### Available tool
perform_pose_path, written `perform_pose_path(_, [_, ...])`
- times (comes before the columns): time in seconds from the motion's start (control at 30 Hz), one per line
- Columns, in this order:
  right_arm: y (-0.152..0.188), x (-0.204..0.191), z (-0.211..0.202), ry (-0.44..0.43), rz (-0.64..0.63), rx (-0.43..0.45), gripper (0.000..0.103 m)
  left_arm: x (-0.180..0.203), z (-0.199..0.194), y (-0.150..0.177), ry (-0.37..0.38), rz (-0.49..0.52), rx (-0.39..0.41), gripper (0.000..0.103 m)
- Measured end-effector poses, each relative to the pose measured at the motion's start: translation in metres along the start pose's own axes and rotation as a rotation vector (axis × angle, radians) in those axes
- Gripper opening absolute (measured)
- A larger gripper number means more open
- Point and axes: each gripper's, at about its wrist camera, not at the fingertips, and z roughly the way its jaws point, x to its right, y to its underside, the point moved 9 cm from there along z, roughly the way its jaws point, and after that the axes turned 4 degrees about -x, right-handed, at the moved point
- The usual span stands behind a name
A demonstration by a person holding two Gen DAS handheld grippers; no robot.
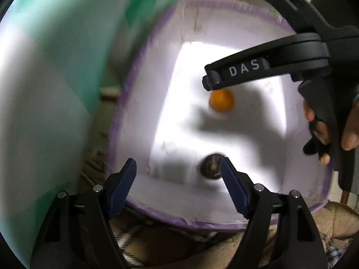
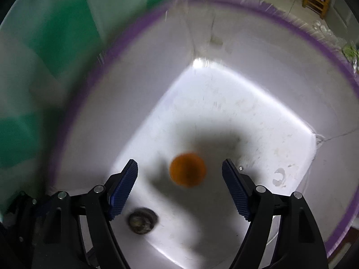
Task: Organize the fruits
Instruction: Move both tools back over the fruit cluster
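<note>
A white bin with a purple rim (image 1: 125, 103) (image 2: 94, 67) fills both views. An orange (image 1: 221, 100) (image 2: 188, 170) is inside it, blurred, between and beyond the open fingers of my right gripper (image 2: 179, 174), not touching them. A dark round fruit (image 1: 211, 167) (image 2: 142, 220) lies on the bin floor, just ahead of my left gripper (image 1: 178, 172), which is open and empty over the bin's near rim. The right gripper's body (image 1: 269, 67) shows from the side above the orange in the left wrist view.
A green and white surface (image 1: 44, 89) (image 2: 44, 44) stands to the left of the bin. A plaid and beige blanket (image 1: 179, 242) lies under the bin's near edge. A yellow wooden stool (image 2: 316, 0) stands on the floor far behind.
</note>
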Motion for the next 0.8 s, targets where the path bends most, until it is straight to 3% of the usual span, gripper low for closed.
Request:
perform_pose_path(0.13, [-0.035,0.013,-0.074,0.078,0.045,0.244,0.076,0.012,-0.075,-0.015,0.079,0.051,0.25,0.078])
perform_pose_path(0.2, [-0.046,0.0,-0.107,0.089,0.0,0.342,0.077,0.002,-0.11,-0.016,0.065,0.034,0.364,0.092])
perform_pose_path(0.27, [-0.052,-0.032,-0.152,0.072,-0.091,0.471,0.082,-0.03,-0.154,-0.01,0.02,-0.031,0.507,0.096])
perform_pose_path(0.3, [-0.05,-0.054,-0.172,0.045,-0.144,0.532,0.088,-0.044,-0.169,-0.006,0.012,-0.068,0.544,0.098])
perform_pose_path(0.43, [-0.029,-0.143,-0.232,-0.092,-0.335,0.696,0.088,-0.129,-0.228,0.032,-0.014,-0.307,0.696,0.101])
perform_pose_path(0.53, [-0.003,-0.221,-0.233,-0.163,-0.484,0.694,0.088,-0.207,-0.255,0.086,-0.153,-0.492,0.724,0.101])
perform_pose_path(0.67, [0.027,-0.318,-0.19,-0.235,-0.654,0.505,0.088,-0.327,-0.268,0.184,-0.343,-0.801,0.639,0.101])
perform_pose_path(0.8, [0.056,-0.4,-0.139,-0.227,-0.784,0.375,0.088,-0.403,-0.28,0.273,-0.477,-1.005,0.555,0.101])
